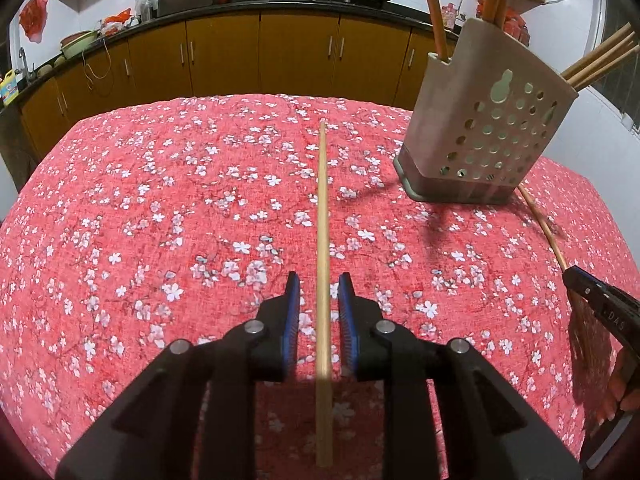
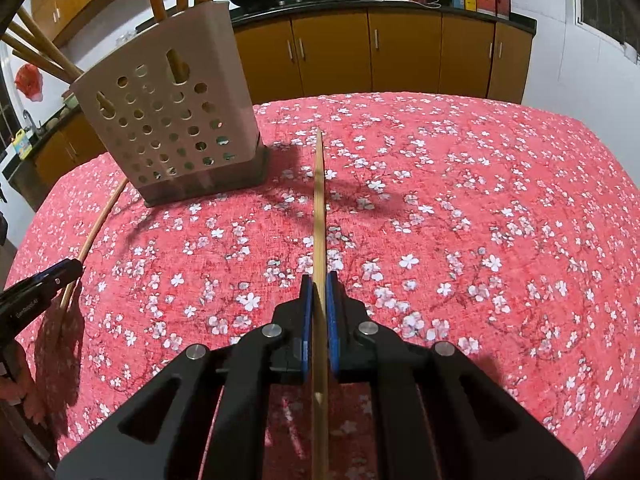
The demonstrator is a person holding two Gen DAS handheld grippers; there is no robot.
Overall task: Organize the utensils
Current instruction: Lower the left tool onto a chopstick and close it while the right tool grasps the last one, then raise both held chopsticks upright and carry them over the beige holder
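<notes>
Perforated holder (image 2: 172,120) (chopsticks inside) beside held chopstick (image 2: 319,216).

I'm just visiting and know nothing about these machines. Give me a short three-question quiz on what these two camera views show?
1. True or false: the right gripper is shut on a chopstick.
2. How do the left gripper's jaws stand around the chopstick on the cloth? A) shut tight B) open, one each side C) far away
3. What stands on the red floral tablecloth with chopsticks already in it?

Key: 1 true; 2 B; 3 the perforated utensil holder.
</notes>
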